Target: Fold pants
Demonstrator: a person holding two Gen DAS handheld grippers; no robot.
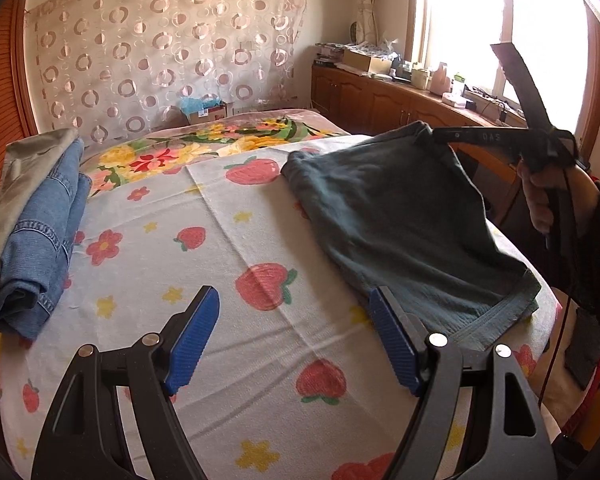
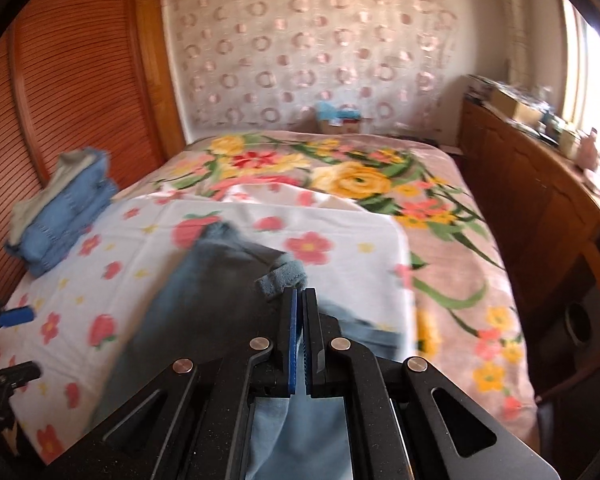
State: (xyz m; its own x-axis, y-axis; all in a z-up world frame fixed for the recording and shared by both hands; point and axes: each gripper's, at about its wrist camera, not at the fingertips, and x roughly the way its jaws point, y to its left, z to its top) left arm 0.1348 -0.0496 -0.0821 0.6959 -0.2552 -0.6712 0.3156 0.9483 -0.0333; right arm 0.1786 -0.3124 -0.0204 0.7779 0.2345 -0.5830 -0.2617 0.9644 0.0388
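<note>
Dark teal pants (image 1: 412, 220) lie on the strawberry-print sheet (image 1: 220, 240) at the right of the left wrist view, one corner lifted off the bed. My right gripper (image 1: 436, 133), held in a hand (image 1: 548, 200), is shut on that raised corner. In the right wrist view the right gripper (image 2: 300, 294) has its blue pads pressed together on the cloth, and a bunched fold of the pants (image 2: 282, 278) sticks out past the tips. My left gripper (image 1: 294, 312) stands open low over the sheet, its right finger (image 1: 392, 340) beside the pants' waistband, nothing between the pads.
A stack of folded jeans and a grey garment (image 1: 32, 232) sits at the left edge of the bed. A floral blanket (image 2: 380, 184) covers the far part. Wooden cabinets (image 2: 540, 220) with clutter run along the right; a slatted wooden panel (image 2: 72, 120) stands left.
</note>
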